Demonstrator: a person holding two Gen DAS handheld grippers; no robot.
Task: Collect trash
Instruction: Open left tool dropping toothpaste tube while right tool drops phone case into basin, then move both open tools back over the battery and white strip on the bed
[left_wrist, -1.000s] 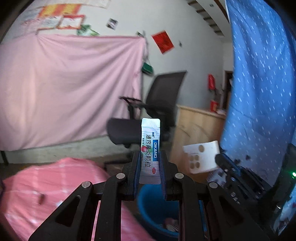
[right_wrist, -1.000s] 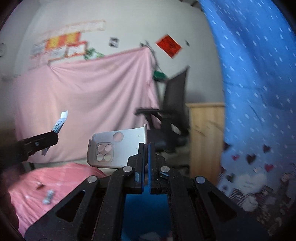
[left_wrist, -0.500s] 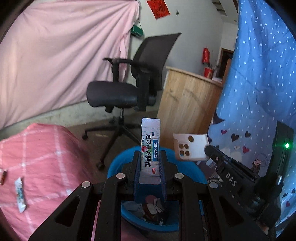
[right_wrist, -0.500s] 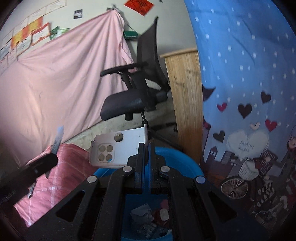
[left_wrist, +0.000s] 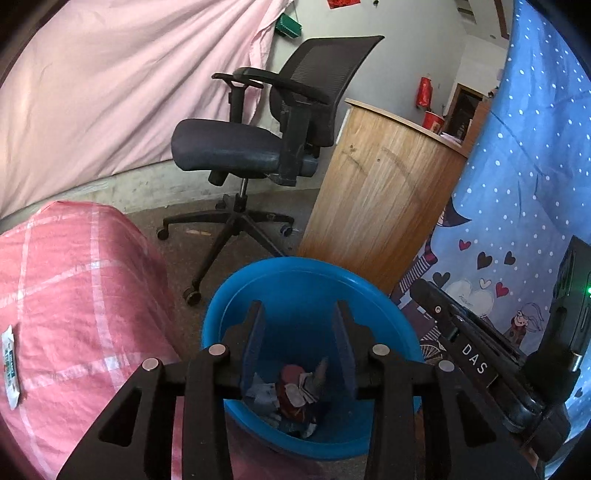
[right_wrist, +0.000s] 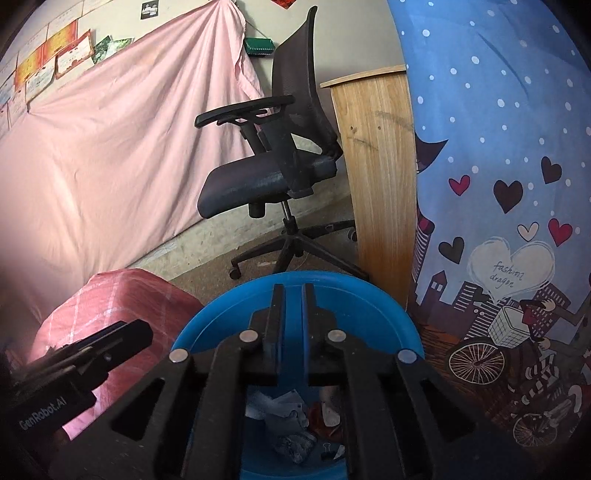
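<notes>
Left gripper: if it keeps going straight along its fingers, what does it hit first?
Most likely the blue bin: the left gripper, jaws opening with nothing between them, points down into it, toward the trash pile or inner wall. Depth is unclear.

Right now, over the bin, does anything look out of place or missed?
One thing: a white sachet lies loose on the pink checked cover, left of the blue bin, not with the trash inside. Nothing has spilled around the bin.
</notes>
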